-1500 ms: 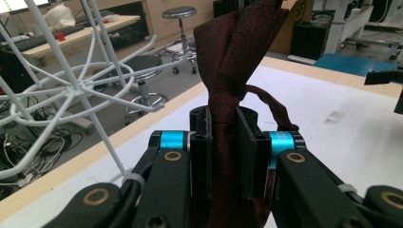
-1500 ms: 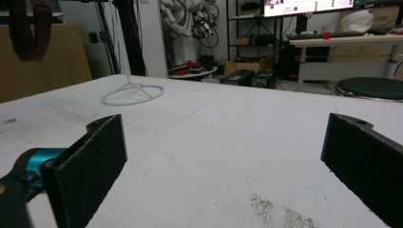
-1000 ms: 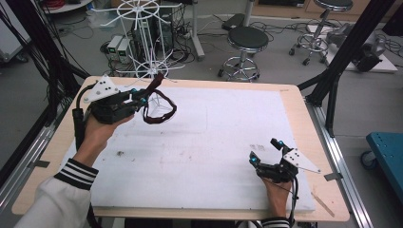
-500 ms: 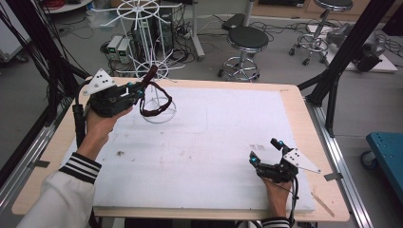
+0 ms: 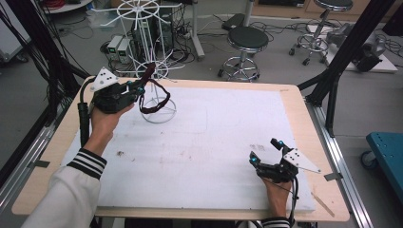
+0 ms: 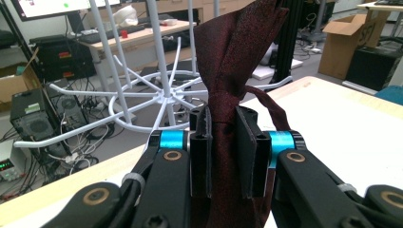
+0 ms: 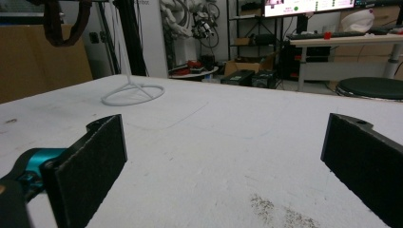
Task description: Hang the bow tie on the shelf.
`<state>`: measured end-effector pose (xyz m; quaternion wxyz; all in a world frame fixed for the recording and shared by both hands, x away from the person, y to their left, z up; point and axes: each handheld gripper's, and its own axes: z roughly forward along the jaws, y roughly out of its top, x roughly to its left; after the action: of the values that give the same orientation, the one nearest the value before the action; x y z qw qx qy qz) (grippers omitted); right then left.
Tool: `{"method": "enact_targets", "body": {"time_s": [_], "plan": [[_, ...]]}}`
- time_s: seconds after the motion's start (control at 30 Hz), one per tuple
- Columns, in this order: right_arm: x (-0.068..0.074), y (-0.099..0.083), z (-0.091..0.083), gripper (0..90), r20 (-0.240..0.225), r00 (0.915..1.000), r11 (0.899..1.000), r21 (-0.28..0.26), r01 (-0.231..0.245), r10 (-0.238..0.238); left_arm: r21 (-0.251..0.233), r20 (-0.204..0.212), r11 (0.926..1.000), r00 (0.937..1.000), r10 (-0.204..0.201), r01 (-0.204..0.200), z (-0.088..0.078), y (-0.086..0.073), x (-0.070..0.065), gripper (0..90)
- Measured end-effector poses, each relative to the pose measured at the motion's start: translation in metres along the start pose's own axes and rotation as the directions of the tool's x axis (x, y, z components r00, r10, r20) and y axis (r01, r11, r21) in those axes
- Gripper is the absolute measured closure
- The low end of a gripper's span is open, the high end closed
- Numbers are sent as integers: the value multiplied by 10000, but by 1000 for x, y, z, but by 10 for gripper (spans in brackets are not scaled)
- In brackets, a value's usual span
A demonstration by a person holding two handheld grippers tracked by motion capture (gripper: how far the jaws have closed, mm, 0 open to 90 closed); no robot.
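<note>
Table (image 5: 209, 142): white-topped; both your grippers work over it.
Rack (image 5: 147, 42): white wire stand with radiating arms, just ahead of your left gripper (image 5: 135, 89).
Necktie (image 6: 233, 61): dark red, pinched between the left jaws, its loop hanging beside the rack's post.
Step, as judged: hanging the necktie. Next, lift its loop over an arm before letting go.
Right gripper (image 7: 223, 156): jaws spread wide, holding nothing, resting on the table well apart from the rack.
</note>
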<state>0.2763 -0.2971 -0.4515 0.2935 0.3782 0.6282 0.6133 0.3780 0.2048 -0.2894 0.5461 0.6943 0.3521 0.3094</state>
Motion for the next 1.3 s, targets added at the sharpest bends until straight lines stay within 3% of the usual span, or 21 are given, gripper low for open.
{"method": "enact_targets", "body": {"time_s": [0.7, 1.3], "plan": [[0, 0, 0, 6, -14, 10000, 10000, -36, 51, -51, 519, -410, 9982, 9987, 314, -292, 10, -4, 1, 763], [1, 0, 0, 6, -34, 10000, 10000, 44, -9, 10, 454, -590, 9984, 9976, 373, -346, 9, -3, -1, 723]]}}
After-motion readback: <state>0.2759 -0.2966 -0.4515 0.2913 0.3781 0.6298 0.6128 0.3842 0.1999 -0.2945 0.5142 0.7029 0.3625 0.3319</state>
